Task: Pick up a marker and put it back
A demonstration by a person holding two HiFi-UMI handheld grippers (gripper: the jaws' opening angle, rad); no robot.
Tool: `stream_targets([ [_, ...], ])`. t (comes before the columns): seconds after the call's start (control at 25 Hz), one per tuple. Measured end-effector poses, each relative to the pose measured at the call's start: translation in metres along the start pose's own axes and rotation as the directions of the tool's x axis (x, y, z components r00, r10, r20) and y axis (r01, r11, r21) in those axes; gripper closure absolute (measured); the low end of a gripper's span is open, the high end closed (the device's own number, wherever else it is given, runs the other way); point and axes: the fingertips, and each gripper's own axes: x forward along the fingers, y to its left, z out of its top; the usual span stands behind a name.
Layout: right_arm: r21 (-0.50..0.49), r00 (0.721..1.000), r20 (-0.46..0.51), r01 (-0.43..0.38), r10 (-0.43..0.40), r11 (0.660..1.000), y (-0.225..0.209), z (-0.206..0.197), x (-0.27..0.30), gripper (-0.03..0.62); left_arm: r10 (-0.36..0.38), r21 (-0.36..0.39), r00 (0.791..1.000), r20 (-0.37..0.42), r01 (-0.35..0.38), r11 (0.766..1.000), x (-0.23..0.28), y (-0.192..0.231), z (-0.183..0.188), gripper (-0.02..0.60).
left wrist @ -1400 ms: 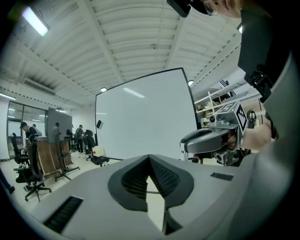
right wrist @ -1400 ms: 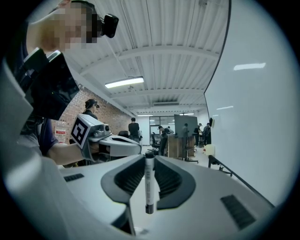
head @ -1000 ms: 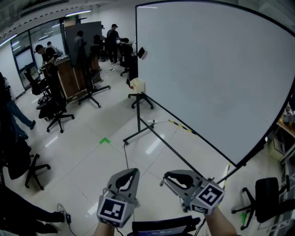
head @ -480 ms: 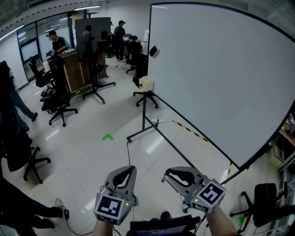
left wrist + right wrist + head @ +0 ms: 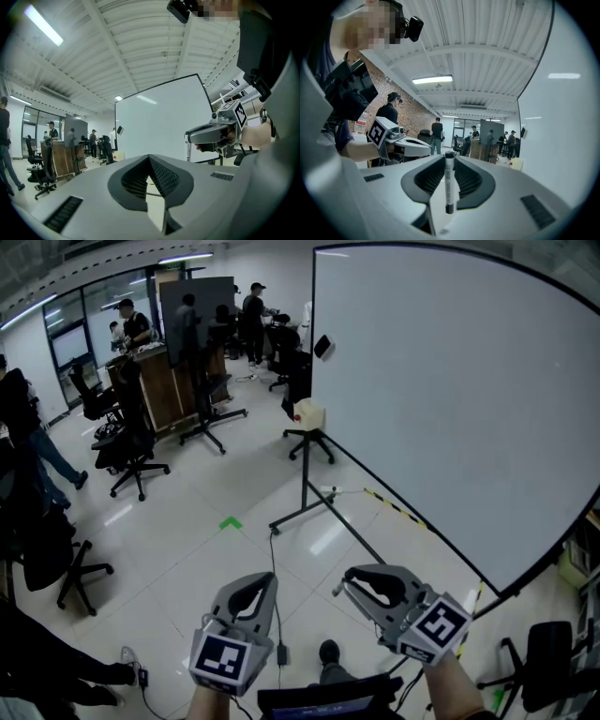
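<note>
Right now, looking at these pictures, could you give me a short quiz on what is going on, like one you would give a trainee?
1. True or false: the left tongs grip the marker.
2. Choose: the large thing at the head view's right is A a whiteboard, B a fridge, C a ladder.
3. Short answer: is anything written on it?

Key
1. False. The right tongs are shut on the marker; the left tongs are shut and empty.
2. A.
3. No, it looks blank.
</note>
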Motion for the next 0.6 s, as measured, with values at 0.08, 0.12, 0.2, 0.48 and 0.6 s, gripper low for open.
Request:
stream_targets([
  [0.08, 0.013, 1.000, 0.009, 0.000, 0.000, 1.000, -0.015, -0.001, 0.005, 0.511, 0.015, -0.002, 1.000, -0.007, -0.015, 1.000, 0.009, 0.006, 0.000, 0.581],
  [0.12, 0.019, 1.000, 0.010, -0.002, 0.002, 1.000, -0.025, -0.004, 0.007, 0.511, 0.023, -0.004, 1.000, -0.014, -0.023, 1.000, 0.016, 0.010, -0.001, 0.581],
  [0.2, 0.033, 1.000, 0.019, -0.004, 0.004, 0.999, -0.047, -0.012, 0.015, 0.511, 0.037, -0.001, 0.999, -0.038, -0.037, 0.999, 0.034, 0.019, -0.005, 0.581],
  [0.48, 0.134, 1.000, 0.021, -0.024, 0.022, 0.991, -0.160, -0.052, 0.042, 0.511, 0.057, 0.020, 0.990, -0.128, -0.055, 0.998, 0.147, 0.046, -0.015, 0.581],
  [0.6, 0.135, 0.998, 0.034, -0.049, 0.045, 0.990, -0.205, -0.056, 0.052, 0.511, 0.065, 0.041, 0.989, -0.135, -0.060, 0.997, 0.194, 0.052, -0.008, 0.581],
])
